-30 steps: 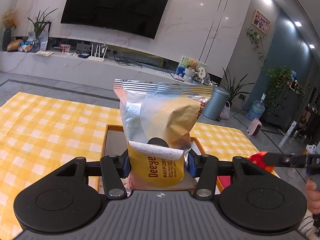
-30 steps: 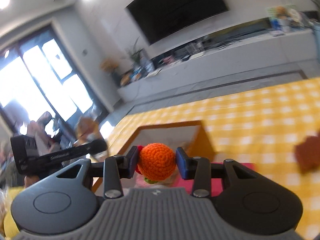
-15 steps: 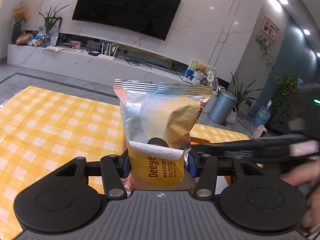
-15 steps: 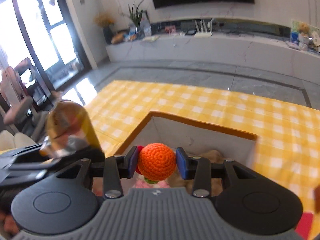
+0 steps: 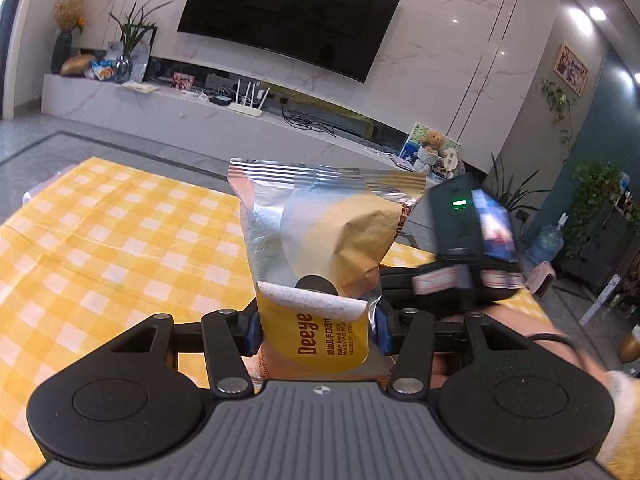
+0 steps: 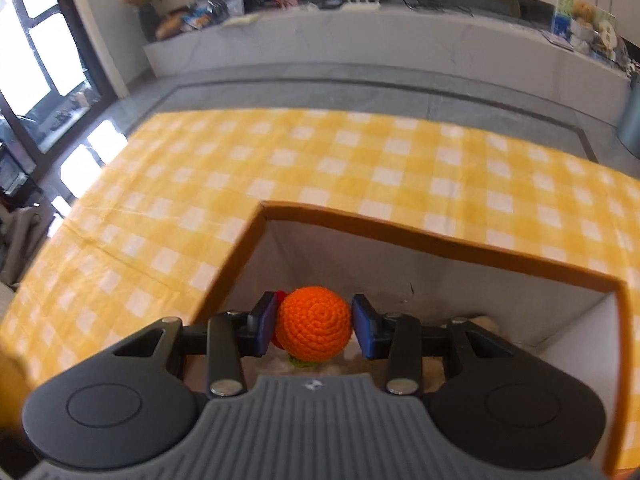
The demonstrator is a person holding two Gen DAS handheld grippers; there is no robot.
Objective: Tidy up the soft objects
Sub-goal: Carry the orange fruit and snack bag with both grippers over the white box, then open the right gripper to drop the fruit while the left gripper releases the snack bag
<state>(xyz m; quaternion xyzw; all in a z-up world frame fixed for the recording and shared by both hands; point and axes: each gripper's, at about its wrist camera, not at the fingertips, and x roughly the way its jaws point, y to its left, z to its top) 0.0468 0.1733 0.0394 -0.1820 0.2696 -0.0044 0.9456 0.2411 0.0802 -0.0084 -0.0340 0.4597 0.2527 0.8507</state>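
Note:
My left gripper [image 5: 316, 330] is shut on a silver and yellow wet-wipes pack [image 5: 320, 240] and holds it upright above the yellow checked tablecloth [image 5: 100, 248]. My right gripper [image 6: 314, 326] is shut on an orange crocheted ball [image 6: 314, 328] with a green bit beneath, held over the open box [image 6: 400, 236] with an orange rim and white inner walls. The right gripper's body [image 5: 460, 248] shows at the right of the left wrist view, with the hand behind it.
The checked tablecloth [image 6: 280, 160] covers the table around the box. Pale soft things [image 6: 484, 322] lie on the box floor. A low white TV bench [image 5: 200, 120] with clutter, a wall TV [image 5: 288, 16] and a grey bin [image 6: 630, 120] stand beyond the table.
My right gripper has swung over the box with the ball and now points down into it. My left gripper has shifted left with the pack, so the box is out of its view.

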